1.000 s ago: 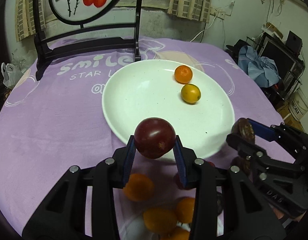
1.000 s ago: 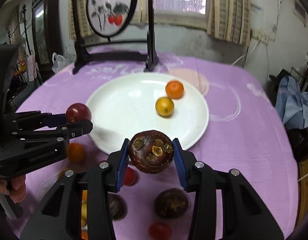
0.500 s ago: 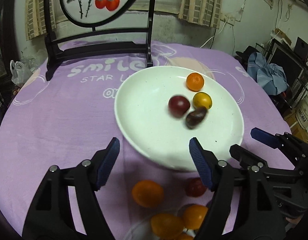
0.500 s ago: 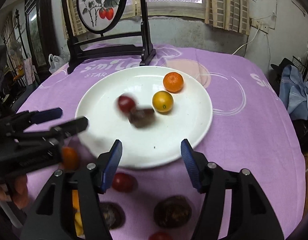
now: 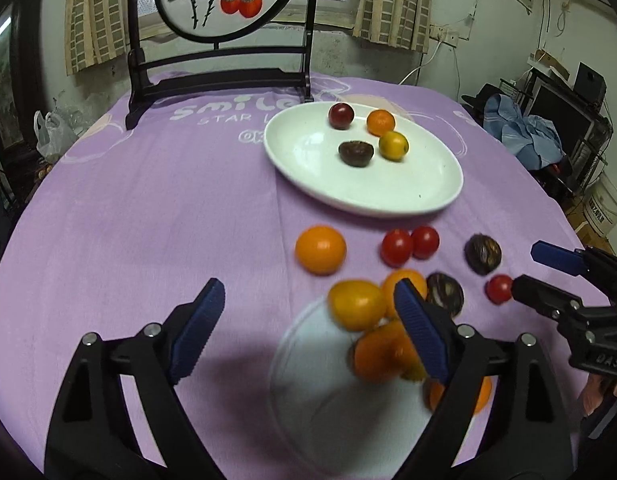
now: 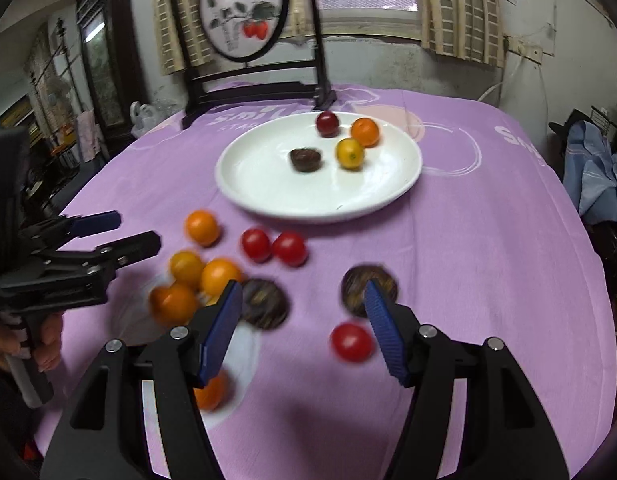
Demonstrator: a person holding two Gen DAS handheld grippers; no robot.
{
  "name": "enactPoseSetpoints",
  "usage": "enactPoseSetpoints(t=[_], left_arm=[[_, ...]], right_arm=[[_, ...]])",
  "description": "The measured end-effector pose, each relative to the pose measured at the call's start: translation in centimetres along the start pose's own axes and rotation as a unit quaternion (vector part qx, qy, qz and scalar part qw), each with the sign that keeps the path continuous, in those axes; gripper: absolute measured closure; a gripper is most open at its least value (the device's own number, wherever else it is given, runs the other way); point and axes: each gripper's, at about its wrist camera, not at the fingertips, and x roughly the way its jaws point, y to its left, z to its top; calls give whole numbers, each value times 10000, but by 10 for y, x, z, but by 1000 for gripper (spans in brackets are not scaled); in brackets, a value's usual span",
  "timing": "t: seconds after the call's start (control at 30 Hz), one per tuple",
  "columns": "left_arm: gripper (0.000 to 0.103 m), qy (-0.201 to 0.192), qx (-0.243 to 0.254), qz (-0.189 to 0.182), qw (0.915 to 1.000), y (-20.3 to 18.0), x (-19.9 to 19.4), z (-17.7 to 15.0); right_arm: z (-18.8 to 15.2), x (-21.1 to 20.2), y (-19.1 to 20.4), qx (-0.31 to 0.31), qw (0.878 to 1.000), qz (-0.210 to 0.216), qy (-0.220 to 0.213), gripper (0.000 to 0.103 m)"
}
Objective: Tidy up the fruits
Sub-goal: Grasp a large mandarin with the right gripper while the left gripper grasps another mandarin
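A white plate (image 5: pixel 364 196) (image 6: pixel 316 208) on the purple cloth holds a dark red fruit (image 5: pixel 341 116), an orange (image 5: pixel 381 122), a yellow fruit (image 5: pixel 393 145) and a dark brown fruit (image 5: pixel 356 153). Nearer lie a loose orange (image 5: pixel 320 249), two red tomatoes (image 5: pixel 396 247), brown fruits (image 6: pixel 368 288) and a small tomato (image 6: pixel 352 342). My left gripper (image 5: pixel 308 296) (image 6: pixel 136 229) hovers over the near pile of oranges (image 5: pixel 354 304), its jaws opening and gripping nothing. My right gripper (image 6: pixel 302 296) (image 5: pixel 528 266) stands open and empty, above the cloth between two brown fruits.
Several oranges sit on a pale round dish (image 5: pixel 308 380) at the near edge. A dark wooden stand with a round painted screen (image 5: pixel 220 80) stands at the table's far side. Clutter and a blue cloth (image 5: pixel 524 136) lie beyond the right edge.
Both grippers opened and let go: the dark red fruit and the brown fruit now lie on the plate. Both grippers pulled back from the plate to the near pile.
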Motion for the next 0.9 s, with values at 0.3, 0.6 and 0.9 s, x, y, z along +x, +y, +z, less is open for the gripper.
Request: enactPoseSetpoints(t=[0.3, 0.6, 0.9], left_arm=[[14, -35, -218, -236, 9995, 14, -4, -19], [14, -22, -214, -334, 9992, 15, -2, -19], [14, 90, -29, -457, 9989, 3, 2, -25]], right_arm=[[-39, -4, 59, -622, 9966, 408, 342, 39], [-45, 33, 74, -704, 9939, -38, 848, 41], [-41, 22, 48, -215, 9978, 306, 554, 59]])
